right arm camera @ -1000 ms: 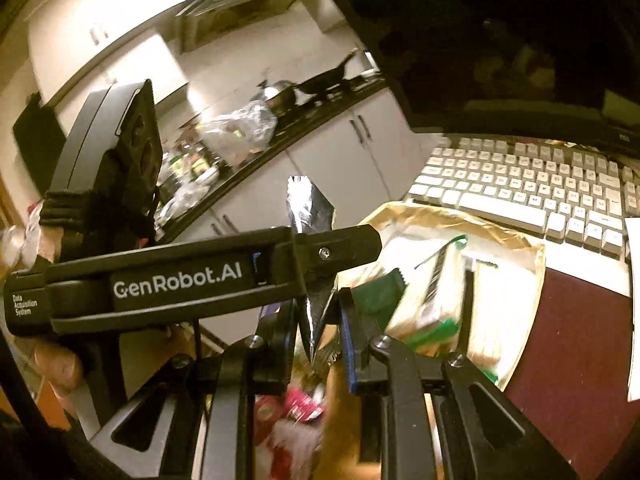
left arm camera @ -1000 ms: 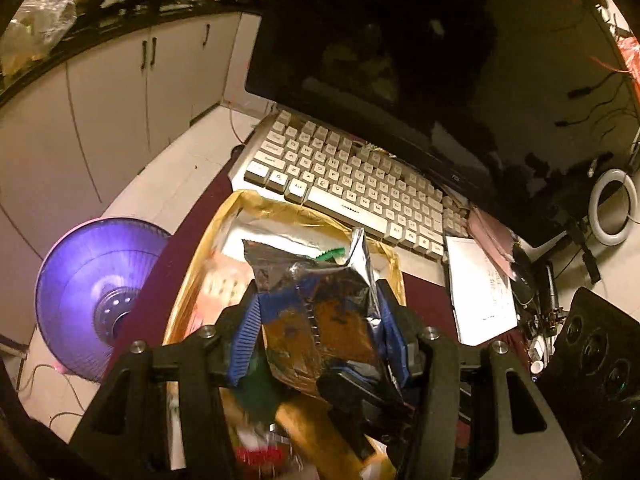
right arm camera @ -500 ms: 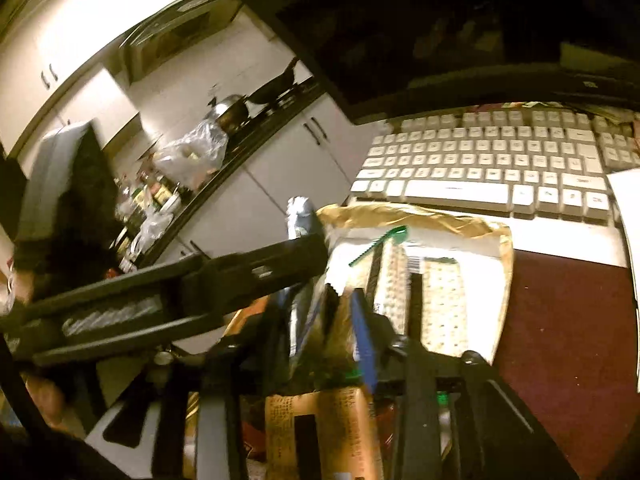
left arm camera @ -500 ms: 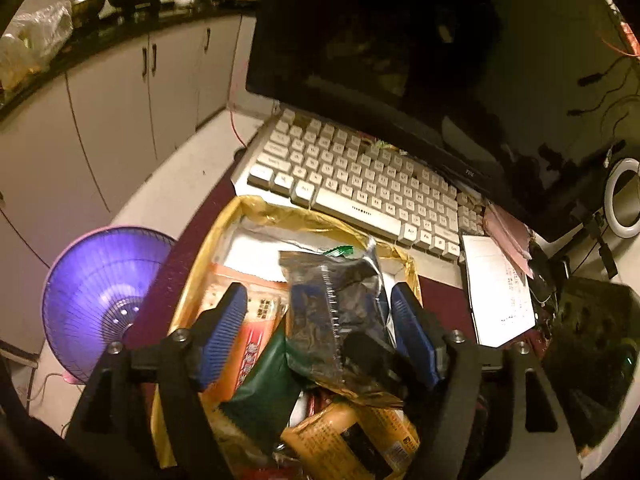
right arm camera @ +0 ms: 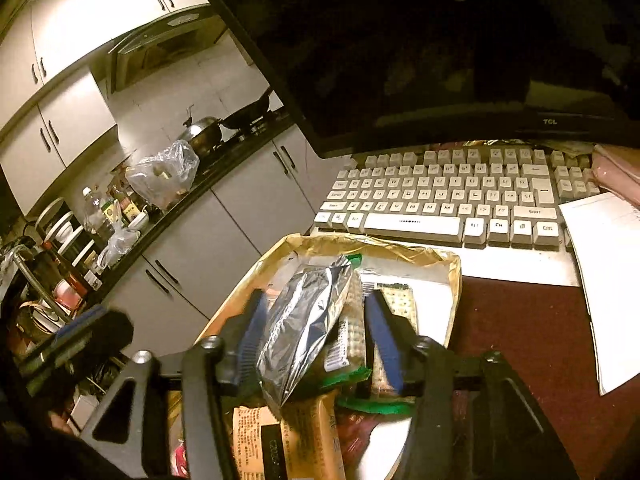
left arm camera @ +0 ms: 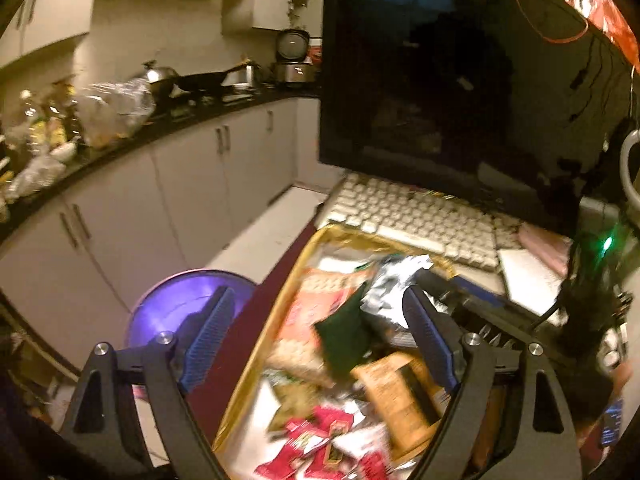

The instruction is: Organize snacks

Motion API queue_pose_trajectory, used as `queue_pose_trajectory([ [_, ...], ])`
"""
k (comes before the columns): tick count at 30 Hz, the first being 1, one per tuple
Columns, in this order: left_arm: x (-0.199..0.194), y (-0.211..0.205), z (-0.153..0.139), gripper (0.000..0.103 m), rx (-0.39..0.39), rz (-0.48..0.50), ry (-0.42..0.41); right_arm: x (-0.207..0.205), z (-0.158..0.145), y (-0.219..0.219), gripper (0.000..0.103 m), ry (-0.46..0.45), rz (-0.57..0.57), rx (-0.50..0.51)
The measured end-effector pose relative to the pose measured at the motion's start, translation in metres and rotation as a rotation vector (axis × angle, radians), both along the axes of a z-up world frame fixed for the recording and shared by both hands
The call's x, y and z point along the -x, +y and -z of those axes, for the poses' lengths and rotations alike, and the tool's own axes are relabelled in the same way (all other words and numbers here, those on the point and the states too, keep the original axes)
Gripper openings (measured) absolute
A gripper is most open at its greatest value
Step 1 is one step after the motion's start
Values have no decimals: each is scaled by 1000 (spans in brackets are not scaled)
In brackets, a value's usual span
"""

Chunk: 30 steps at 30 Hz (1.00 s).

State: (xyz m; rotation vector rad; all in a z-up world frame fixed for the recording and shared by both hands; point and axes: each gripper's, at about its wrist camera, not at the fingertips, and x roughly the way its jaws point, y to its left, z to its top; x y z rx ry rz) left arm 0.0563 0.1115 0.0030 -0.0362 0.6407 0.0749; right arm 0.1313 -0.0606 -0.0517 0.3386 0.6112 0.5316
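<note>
A gold tray on the dark red table holds a pile of snack packets. A crumpled silver foil packet lies tilted on top of the pile. It sits between the fingers of my right gripper, whose jaws are opening; the right pad stands clear of it. In the left wrist view the same silver packet lies beyond my left gripper. The left jaws are opening too, wide apart and holding nothing. Below them lie a dark green packet, a brown packet and red wrappers.
A white keyboard and a dark monitor stand just behind the tray. White paper lies to the right. A purple round fan sits on the floor to the left, with kitchen cabinets and a cluttered counter beyond.
Both grippers have let go of the silver packet, which has dropped onto the pile in the tray. The left gripper opened wide, drew back and tilted up. The right went from shut to open.
</note>
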Motion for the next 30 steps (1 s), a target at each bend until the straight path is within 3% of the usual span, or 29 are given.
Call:
queue_pose_trajectory([
  [2,6,1,6,85,-12,-7,16,9,-2,-2,57,5,13,-16],
  [4,10,0,12,85,-22,-5,28,18,-6,-4,68,-10,7,-38],
  [7,15,-1,14,85,-30,-10,23,29,-7,-8,73,-3,-14,-44],
  [15,17,-10,24,86,-52,-16,53,32,4,-14,74,61,-76,-73],
  [19,14,-1,29,86,-6,-40,81,34,9,-19,74,67,-55,-67],
  [22,14,6,32,86,34,-47,92,37,12,-22,74,79,-37,-36],
  [30,13,4,38,86,31,-56,95,45,26,-8,74,81,-67,79],
])
